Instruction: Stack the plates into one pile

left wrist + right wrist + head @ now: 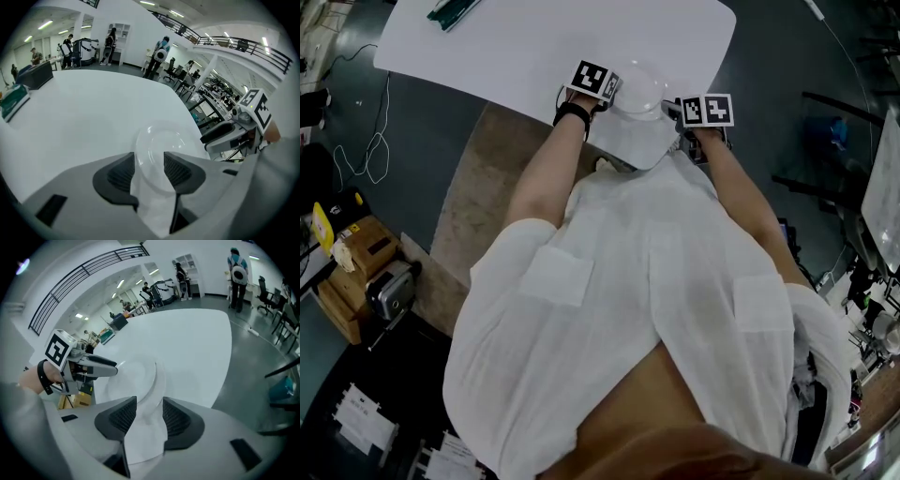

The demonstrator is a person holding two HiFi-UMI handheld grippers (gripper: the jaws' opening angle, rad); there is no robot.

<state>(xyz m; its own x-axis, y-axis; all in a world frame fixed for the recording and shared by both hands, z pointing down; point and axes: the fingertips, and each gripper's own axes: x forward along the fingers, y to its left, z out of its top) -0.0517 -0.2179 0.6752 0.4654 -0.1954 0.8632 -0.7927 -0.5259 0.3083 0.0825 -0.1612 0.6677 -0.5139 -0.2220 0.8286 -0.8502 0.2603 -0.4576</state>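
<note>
Closest to you, your left gripper is open, with the plate rim sitting loose between the pads. Same deal with your right gripper: jaws apart, plate edge in the gap, not squeezed. The plates sit together between both grippers at the near edge of the white table. Can't tell how many. At the far edge there's a green thing.
</note>
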